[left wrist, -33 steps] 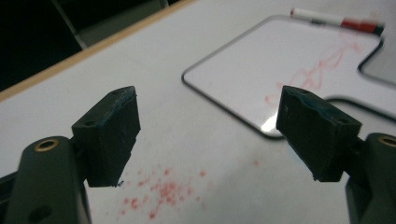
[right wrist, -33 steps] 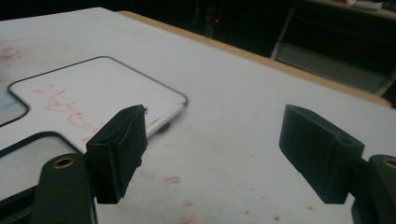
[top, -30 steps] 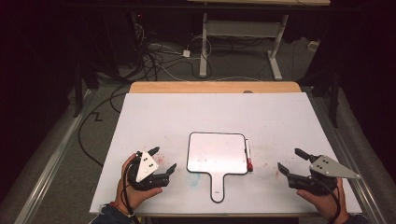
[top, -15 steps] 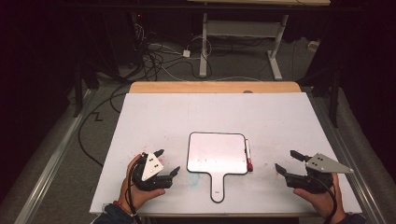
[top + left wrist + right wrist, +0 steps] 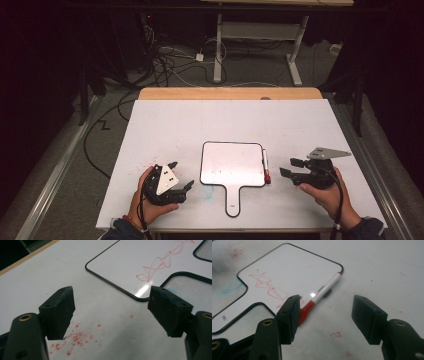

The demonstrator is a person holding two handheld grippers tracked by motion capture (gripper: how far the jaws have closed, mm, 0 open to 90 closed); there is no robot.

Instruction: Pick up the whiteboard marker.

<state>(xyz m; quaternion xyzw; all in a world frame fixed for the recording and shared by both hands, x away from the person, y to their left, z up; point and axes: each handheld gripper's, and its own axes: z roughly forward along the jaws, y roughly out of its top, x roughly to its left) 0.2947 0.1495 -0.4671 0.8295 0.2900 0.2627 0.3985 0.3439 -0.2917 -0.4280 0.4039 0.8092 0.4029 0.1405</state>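
A small white paddle-shaped whiteboard (image 5: 232,164) with a black rim lies on the white table, its handle toward me. It carries a red scribble (image 5: 160,265). A white marker with a red cap (image 5: 265,170) lies along the board's right edge and looks close in the right gripper view (image 5: 322,293). My left gripper (image 5: 181,174) is open, just left of the board and low over the table, with nothing between its jaws (image 5: 112,312). My right gripper (image 5: 288,167) is open too, a short way right of the marker, with its jaws (image 5: 325,317) pointing at the red cap.
The white table top (image 5: 225,120) ends in a wooden strip (image 5: 230,93) at the far side. Red specks (image 5: 77,333) stain the surface under my left gripper, and a blue smudge (image 5: 229,286) sits by the board's handle. Cables and a desk frame (image 5: 255,45) lie on the floor beyond.
My right gripper has slid left toward the marker. My left gripper has edged slightly right toward the board. Both stay open; the board and marker have not moved.
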